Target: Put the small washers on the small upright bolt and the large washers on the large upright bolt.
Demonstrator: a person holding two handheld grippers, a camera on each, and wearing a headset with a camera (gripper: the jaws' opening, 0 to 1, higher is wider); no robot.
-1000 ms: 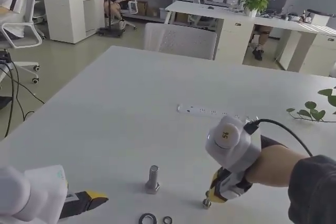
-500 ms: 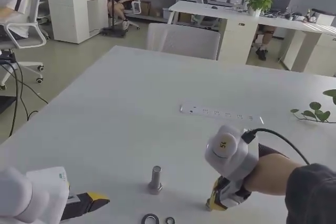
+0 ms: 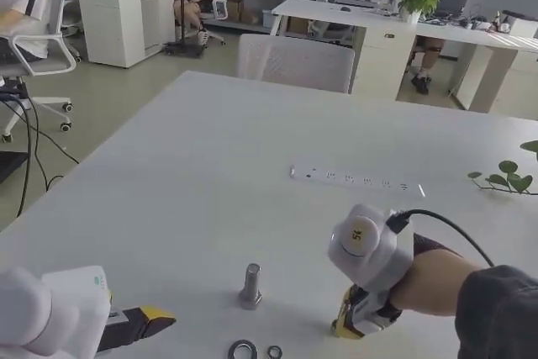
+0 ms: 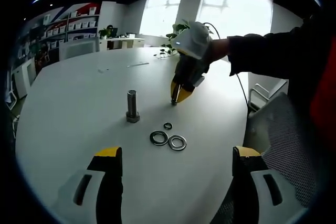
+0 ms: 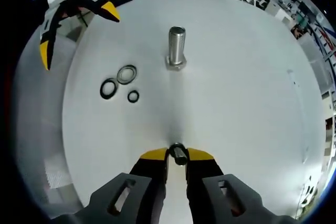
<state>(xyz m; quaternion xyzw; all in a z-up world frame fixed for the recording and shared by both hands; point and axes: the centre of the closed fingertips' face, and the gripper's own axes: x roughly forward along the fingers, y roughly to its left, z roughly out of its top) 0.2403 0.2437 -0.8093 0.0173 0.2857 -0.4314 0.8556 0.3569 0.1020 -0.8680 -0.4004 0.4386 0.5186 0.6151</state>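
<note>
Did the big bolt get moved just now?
No. The large bolt stands in the same spot as before, just behind the large washer and in front of the power strip; the camera alone shifted.

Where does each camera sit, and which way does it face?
Head view: on the headset, looking down over the table; left gripper, right gripper, sleeve show.
Left gripper view: on that gripper, facing the large bolt between open jaws.
Right gripper view: on that gripper, facing the large bolt, jaws shut on the small bolt.
Shared: large bolt, washers.
</note>
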